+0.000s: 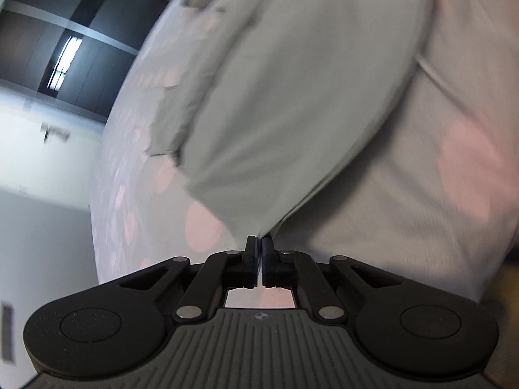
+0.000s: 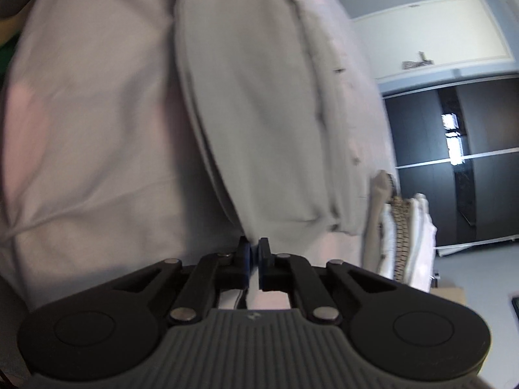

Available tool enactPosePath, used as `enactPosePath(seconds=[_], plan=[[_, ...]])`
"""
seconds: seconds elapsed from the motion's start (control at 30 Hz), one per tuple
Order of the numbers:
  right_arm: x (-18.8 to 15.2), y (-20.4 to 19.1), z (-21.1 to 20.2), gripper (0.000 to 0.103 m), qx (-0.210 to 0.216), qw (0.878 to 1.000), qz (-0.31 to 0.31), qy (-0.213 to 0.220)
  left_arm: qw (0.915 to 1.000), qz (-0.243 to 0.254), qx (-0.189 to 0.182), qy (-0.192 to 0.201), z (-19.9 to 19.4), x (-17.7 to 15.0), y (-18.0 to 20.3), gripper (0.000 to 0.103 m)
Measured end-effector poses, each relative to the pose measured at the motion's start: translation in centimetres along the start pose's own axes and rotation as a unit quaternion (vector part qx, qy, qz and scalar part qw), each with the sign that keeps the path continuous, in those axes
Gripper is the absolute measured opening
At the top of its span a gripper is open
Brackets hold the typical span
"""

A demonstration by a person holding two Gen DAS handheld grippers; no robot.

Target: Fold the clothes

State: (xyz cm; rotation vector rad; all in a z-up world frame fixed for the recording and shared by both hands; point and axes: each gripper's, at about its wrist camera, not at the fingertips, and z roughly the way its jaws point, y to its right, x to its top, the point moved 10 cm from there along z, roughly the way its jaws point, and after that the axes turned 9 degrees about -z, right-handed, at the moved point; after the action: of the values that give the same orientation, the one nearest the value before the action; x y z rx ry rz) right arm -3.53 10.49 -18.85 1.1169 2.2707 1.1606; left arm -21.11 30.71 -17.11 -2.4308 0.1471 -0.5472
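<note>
Now both my grippers are clamped on the grey garment: the left gripper (image 1: 259, 241) pinches a corner, the right gripper (image 2: 254, 243) the hem. The garment (image 1: 292, 97) runs away toward twelve o'clock from each, over the pink-spotted cloth (image 1: 201, 223).

Soft, even daylight; both fisheye views are motion-blurred, bowed at the edges, with dark corners.

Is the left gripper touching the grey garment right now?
Touching. The left wrist view shows the left gripper closed on a corner of the grey garment, the cloth pulled to a point between its pads.
</note>
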Motion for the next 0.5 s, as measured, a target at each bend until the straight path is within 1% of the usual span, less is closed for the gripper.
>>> enactPosePath(seconds=[0.07, 0.13, 0.2, 0.33, 0.37, 0.5], plan=[[0.1, 2.4, -1.1, 0.005, -0.011, 0.999, 0.03, 0.001, 0.9988, -0.049, 0.0, 0.009, -1.5, 0.9, -1.9, 0.001], [0.1, 4.8, -2.3, 0.005, -0.021, 0.998, 0.062, 0.003, 0.9956, -0.091, -0.003, 0.019, -3.1, 1.8, -3.8, 0.001], [0.0, 7.0, -4.1, 0.005, -0.023, 0.995, 0.099, 0.009, 0.9922, -0.121, -0.004, 0.031, -5.0, 2.4, -5.6, 0.001], [-0.4, 10.4, -8.0, 0.005, -0.028, 0.986, 0.16, 0.03, 0.9825, -0.174, -0.019, 0.065, -9.0, 3.2, -8.7, 0.0], [-0.5, 11.1, -8.4, 0.005, -0.032, 0.985, 0.17, 0.03, 0.9799, -0.184, -0.02, 0.074, -9.8, 3.6, -9.6, 0.001], [-0.5, 14.1, -9.5, 0.004, -0.049, 0.978, 0.199, 0.032, 0.9711, -0.219, -0.021, 0.093, -11.8, 5.2, -12.9, 0.0]])
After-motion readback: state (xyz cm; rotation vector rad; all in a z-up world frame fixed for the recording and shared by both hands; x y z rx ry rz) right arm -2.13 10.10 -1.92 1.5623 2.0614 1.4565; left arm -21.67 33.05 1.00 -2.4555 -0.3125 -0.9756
